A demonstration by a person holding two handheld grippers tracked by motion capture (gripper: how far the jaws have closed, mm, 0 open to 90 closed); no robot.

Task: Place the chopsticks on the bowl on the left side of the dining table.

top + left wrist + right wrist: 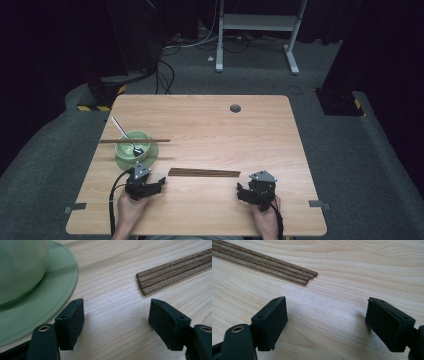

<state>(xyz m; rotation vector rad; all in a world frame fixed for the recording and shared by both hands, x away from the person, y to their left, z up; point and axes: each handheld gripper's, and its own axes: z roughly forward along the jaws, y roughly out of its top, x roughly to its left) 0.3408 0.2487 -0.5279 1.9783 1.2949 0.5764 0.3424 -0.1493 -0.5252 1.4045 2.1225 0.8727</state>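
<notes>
Since nobody wrote down what the job is, I can only guess it from how things lie on the wooden table point(210, 120). A green bowl point(132, 143) sits on a green plate point(152, 152) near the left side. A metal spoon point(125, 136) leans in the bowl, with its handle sticking up and away. One brown chopstick point(135, 141) lies flat across the top of the bowl. More chopsticks, a small bundle point(204, 173), lie side by side on the bare wood in the middle, between the two hands.

My guess is that the sticks are meant to go across the bowl one at a time (one looks done, the rest are waiting). So the job seems to have begun but is far from finished.

The left gripper point(150, 186) rests low on the table just beside the plate. In the left gripper view its jaws are spread wide with nothing between them, and the near ends of the bundle lie a little way ahead. The right gripper point(246, 192) rests near the other end of the bundle. In the right gripper view its jaws are wide apart too, with only bare wood between them.

Neither one is touching the sticks. Someone must first pinch a stick from the pile.
</notes>
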